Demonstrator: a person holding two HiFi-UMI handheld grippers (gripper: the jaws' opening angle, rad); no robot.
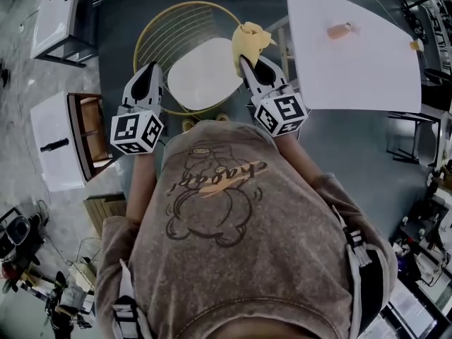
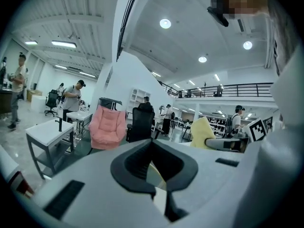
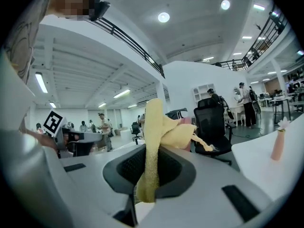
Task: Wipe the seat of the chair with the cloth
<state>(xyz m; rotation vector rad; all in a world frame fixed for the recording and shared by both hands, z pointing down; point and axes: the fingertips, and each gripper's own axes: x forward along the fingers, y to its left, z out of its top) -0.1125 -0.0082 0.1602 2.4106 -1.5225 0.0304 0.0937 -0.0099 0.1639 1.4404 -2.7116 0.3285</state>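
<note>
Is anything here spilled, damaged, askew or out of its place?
Nothing stands out. The white chair seat looks bare, with no visible spill. The yellow cloth is clamped in the right gripper, and the left gripper is shut on nothing.

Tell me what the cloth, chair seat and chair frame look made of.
The cloth: soft yellow fabric, fuzzy nap, limp folds; perhaps microfibre. The chair seat: smooth matte white, plastic or painted, unclear. The chair frame: thin brass-coloured rods, probably metal.

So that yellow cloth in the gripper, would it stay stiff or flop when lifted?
Probably floppy: the cloth folds and droops past the right gripper pinching it. Likely light, since that narrow pinch carries the whole bunch. Its surface looks nappy, so probably not slippery.
</note>
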